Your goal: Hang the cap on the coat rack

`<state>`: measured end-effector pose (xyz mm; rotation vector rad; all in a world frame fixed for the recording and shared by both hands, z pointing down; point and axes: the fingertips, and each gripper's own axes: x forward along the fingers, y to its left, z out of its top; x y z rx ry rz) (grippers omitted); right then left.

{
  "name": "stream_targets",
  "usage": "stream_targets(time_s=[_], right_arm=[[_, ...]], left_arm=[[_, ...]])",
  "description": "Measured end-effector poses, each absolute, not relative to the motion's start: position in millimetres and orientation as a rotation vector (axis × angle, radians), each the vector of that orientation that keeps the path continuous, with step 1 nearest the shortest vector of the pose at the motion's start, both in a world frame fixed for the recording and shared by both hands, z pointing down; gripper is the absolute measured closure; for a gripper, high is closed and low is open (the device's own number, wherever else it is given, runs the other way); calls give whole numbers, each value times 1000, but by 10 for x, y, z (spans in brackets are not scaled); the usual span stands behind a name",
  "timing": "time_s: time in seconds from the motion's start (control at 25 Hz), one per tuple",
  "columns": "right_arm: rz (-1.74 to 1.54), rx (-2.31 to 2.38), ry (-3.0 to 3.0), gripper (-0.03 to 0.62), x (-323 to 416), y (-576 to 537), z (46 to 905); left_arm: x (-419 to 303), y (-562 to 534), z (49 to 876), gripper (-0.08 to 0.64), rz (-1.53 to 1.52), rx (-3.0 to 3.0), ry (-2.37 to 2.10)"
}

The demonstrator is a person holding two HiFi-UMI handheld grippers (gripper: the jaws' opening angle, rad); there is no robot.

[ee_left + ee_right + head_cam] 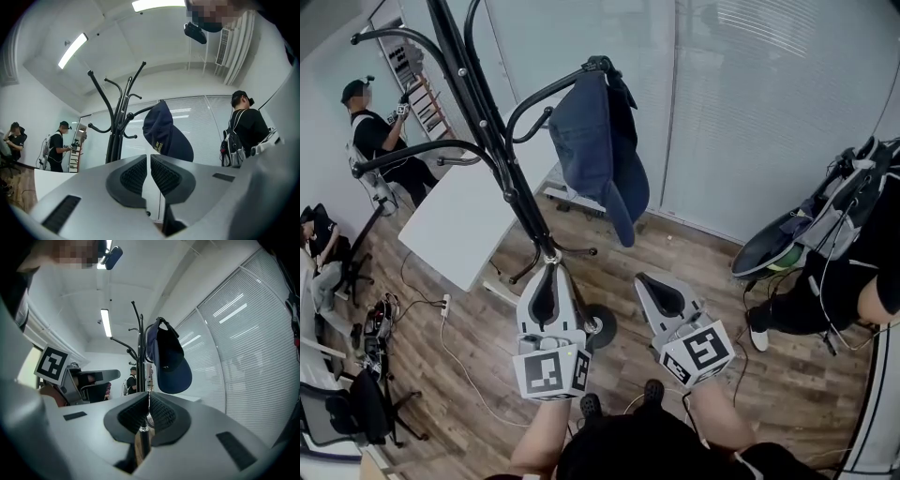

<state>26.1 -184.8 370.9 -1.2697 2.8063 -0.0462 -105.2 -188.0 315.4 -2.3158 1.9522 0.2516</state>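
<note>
The left gripper (547,270) has its jaws drawn almost together with nothing between them, and the right gripper (649,279) beside it is closed and empty. Beyond and above both, the dark blue cap (595,141) hangs from a curved arm of the black coat rack (502,159), clear of either gripper.

The cap (598,141) is matt navy cloth. The coat rack (480,94) is glossy black metal tubing. The floor (694,272) shows brown wood-grain planks. The left gripper (548,272) and right gripper (649,281) have smooth matt grey plastic shells with ribbed black pads.
</note>
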Motion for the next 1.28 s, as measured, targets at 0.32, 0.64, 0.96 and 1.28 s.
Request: stream_targets(time_s=[0.32,0.64,0.96,1.28], right_arm=[[1,-1352,2788,560,-99,-1529,3641],[21,-1441,2761,560,-250,-1468,3694],[30,-1488,2740,560,-455,-1291,3744],[59,-1501,2778,561,-674,-1244,3754]], left_arm=[[-1328,-1658,3186,538,276,-2416,1855],[-1383,-1674,3350,545,219,-2537,1722],[-1415,-1476,3667,545,74,-2687,1576],[-1474,-1383,3774,545,21,-2728,1516]])
